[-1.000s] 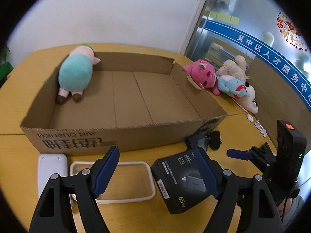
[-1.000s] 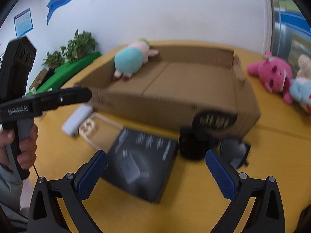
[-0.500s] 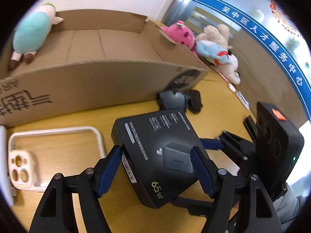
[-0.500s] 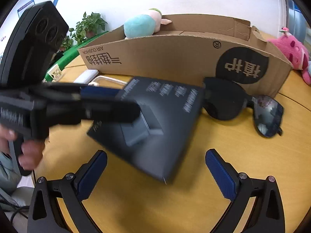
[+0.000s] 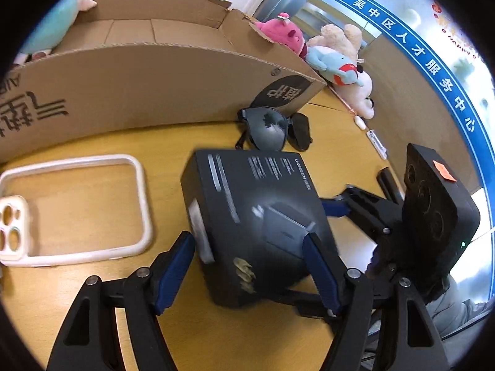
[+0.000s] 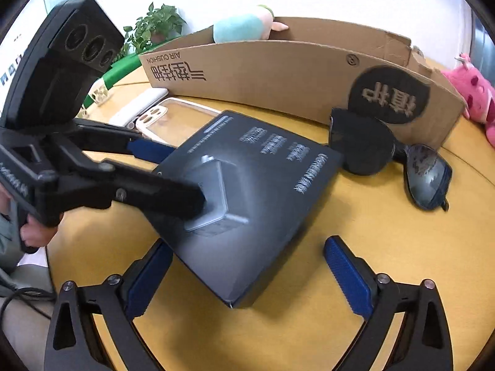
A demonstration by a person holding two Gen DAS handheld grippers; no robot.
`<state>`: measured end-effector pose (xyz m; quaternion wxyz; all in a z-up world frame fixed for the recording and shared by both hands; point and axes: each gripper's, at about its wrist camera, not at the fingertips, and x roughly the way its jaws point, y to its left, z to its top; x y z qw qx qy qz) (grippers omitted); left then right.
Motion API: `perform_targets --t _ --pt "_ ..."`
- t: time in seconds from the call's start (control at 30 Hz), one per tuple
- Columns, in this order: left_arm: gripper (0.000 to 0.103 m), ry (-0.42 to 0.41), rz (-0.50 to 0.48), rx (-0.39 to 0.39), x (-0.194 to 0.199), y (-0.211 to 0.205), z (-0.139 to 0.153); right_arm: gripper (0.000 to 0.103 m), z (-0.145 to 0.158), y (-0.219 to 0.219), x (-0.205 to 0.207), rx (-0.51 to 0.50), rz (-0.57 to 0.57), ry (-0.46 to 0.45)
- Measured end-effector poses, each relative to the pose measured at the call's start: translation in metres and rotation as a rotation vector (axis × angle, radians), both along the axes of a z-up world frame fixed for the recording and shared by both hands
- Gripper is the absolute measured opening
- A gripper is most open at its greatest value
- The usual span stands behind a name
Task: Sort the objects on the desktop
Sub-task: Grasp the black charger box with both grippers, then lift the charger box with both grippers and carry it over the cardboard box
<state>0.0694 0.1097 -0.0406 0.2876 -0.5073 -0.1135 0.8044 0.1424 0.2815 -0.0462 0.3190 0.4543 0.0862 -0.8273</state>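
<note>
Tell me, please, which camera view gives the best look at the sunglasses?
The right wrist view: the sunglasses lie unblocked on the table beside the cardboard box, both lenses showing in full. In the left wrist view the sunglasses sit farther off and smaller, and the black charger box hides their near edge.

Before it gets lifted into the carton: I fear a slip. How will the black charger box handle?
The black charger box looks stiff and flat-sided, so it should hold shape. Its smooth printed faces may slide. Already tilted up on an edge, it could tip.
</note>
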Motion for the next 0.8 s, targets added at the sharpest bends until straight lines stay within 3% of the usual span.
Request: perform_targets --t 0.1,0.23,0.37,0.47,0.57,0.8 --pt "0.073 0.013 0.019 -0.006 0.002 -0.003 0.001 0.088 0.001 -0.010 -0.001 0.023 0.006 0.026" --pt "0.069 0.007 0.015 -0.007 0.009 -0.008 0.005 0.082 0.005 -0.006 0.003 -0.022 0.015 0.029" --pt "0.065 -0.035 -0.008 0.005 0.017 -0.008 0.003 0.086 0.006 -0.003 0.006 -0.034 0.038 -0.004" --pt "0.067 -0.042 0.027 0.013 0.014 -0.011 0.002 0.090 0.001 -0.006 0.005 0.016 0.028 0.001" --pt "0.066 -0.060 0.051 0.063 0.005 -0.013 -0.005 0.090 0.003 -0.006 0.005 -0.010 0.035 0.012" --pt "0.066 0.022 0.064 0.032 0.007 -0.010 0.009 0.083 0.006 -0.012 0.004 -0.006 0.028 0.046"
